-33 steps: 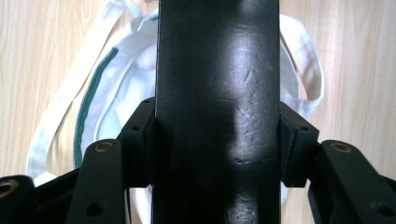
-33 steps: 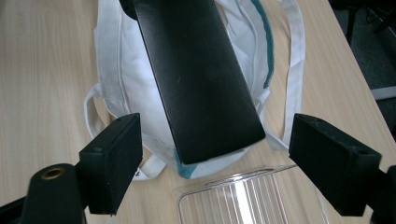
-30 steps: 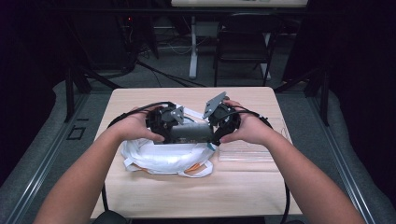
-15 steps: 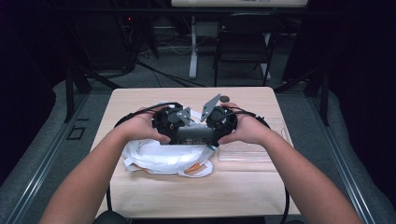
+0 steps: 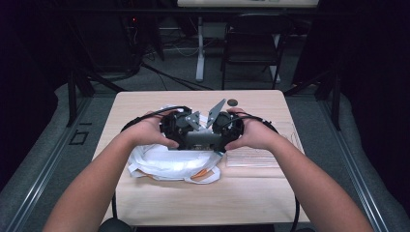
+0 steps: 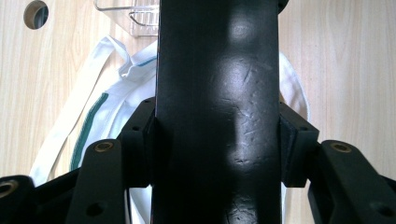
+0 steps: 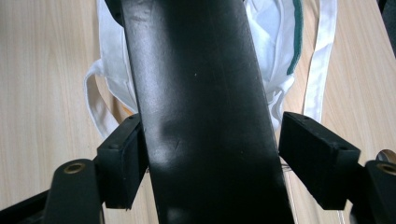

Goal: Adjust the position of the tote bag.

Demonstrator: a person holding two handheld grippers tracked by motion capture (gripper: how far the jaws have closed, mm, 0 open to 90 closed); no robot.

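- Both tongs meet over the middle of the table (image 5: pixel 145 203), held end to end across a dark block (image 5: pixel 200 140) that bridges them above a white bag.
- Left tongs (image 5: pixel 180 129): in the left gripper view the two pads sit flush against both sides of the broad black block (image 6: pixel 217 112), so these tongs are clamped on it at a wide setting.
- Right tongs (image 5: pixel 226 128): in the right gripper view the left-hand pad (image 7: pixel 122 161) touches the same block (image 7: pixel 201 107), while the right-hand pad stands just clear of it with a sliver of bag showing between; these tongs are spread wide around the block, not gripping.
- Left hand (image 5: pixel 150 133): wrapped round the tool's body from the outer side, knuckles up, forearm running in from the lower left at a slant.
- Right hand (image 5: pixel 254 135): mirrors it, fingers curled over the top of its tool, forearm coming in from the lower right.
- Grey three-cornered plates on both tools tilt up between the hands.
- White bag (image 5: pixel 167 162): lies crumpled on the table just under and nearer than the block, with a green stripe and loose handles; something orange shows at its near edge.
- Clear plastic tray (image 5: pixel 254 157): flat on the table just to the right of the bag.
- Small dark round hole (image 5: pixel 232 102): in the tabletop beyond the right hand.
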